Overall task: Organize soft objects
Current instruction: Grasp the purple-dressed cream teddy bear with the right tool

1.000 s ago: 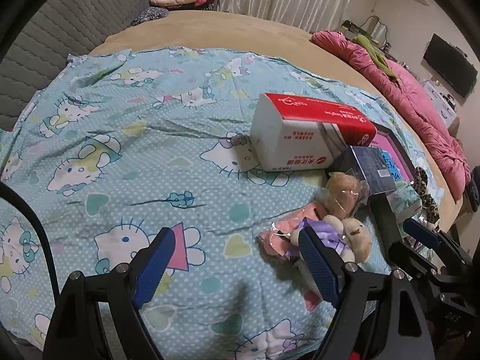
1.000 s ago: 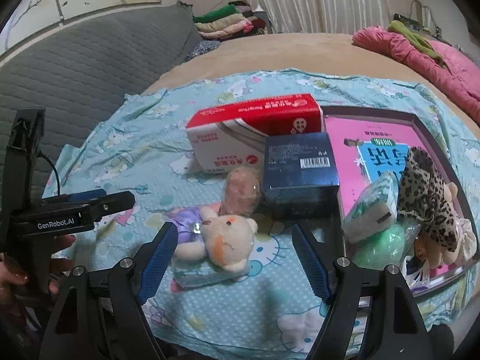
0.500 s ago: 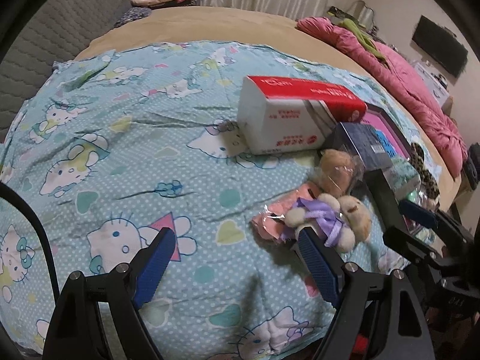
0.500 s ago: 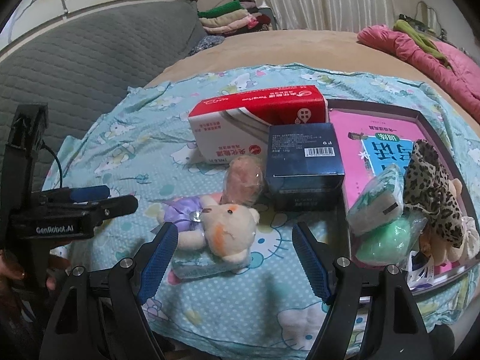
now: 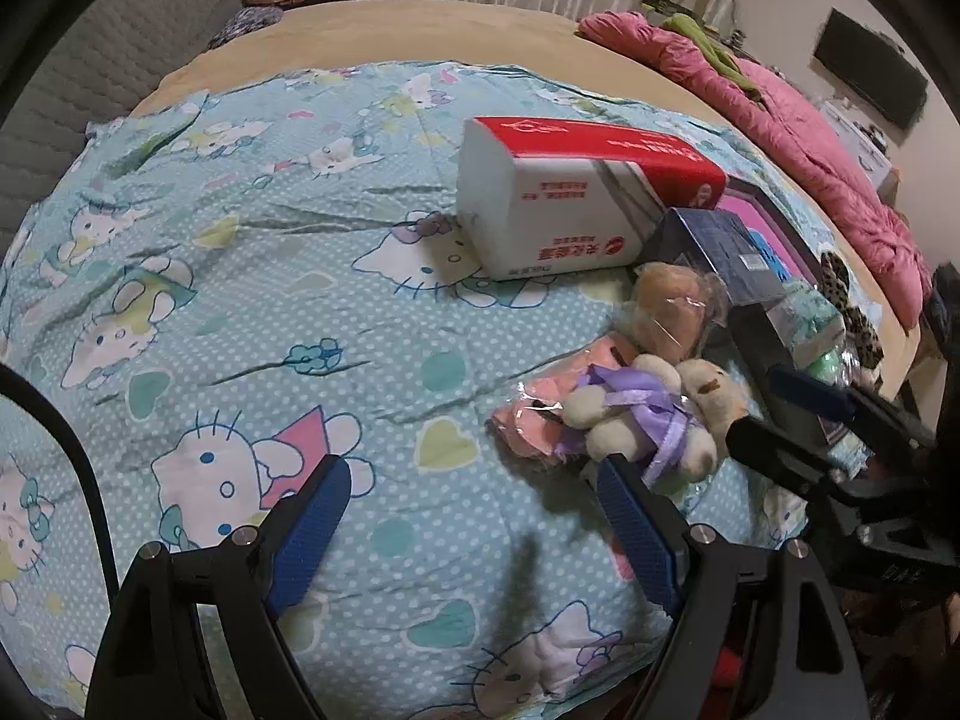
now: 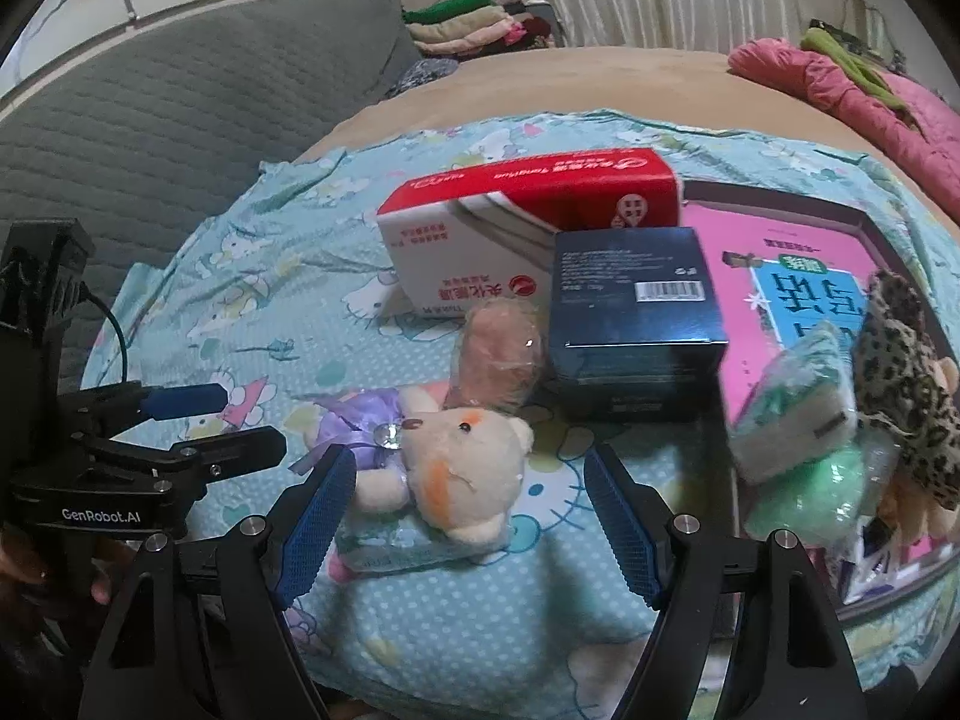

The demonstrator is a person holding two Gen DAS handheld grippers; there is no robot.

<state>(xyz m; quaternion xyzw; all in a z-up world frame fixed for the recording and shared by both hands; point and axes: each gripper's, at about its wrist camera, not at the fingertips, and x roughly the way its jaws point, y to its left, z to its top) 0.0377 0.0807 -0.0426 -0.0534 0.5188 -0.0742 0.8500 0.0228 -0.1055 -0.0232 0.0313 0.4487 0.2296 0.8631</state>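
Note:
A cream teddy bear in a purple dress (image 6: 444, 468) (image 5: 648, 414) lies on a small wrapped packet (image 6: 408, 552) on the blue cartoon sheet. Behind it stands a brownish plush in clear wrap (image 6: 501, 354) (image 5: 666, 306). A pink wrapped soft item (image 5: 540, 414) lies under the bear. My right gripper (image 6: 468, 516) is open just in front of the bear. My left gripper (image 5: 474, 522) is open over bare sheet, left of the bear. On the right lie a leopard-print plush (image 6: 900, 384), a green soft ball (image 6: 810, 486) and a wrapped tissue pack (image 6: 792, 408).
A red and white tissue box (image 6: 528, 228) (image 5: 576, 198) and a dark blue box (image 6: 636, 324) stand behind the toys. A tray with a pink book (image 6: 780, 240) holds the right-hand items. A pink quilt (image 5: 810, 138), a grey headboard (image 6: 150, 138) and folded clothes (image 6: 468, 24) border the bed.
The left wrist view has rolled and shifted slightly, so the bear and boxes sit a little higher and nearer. The right view has edged closer to the bear. Both grippers stay open.

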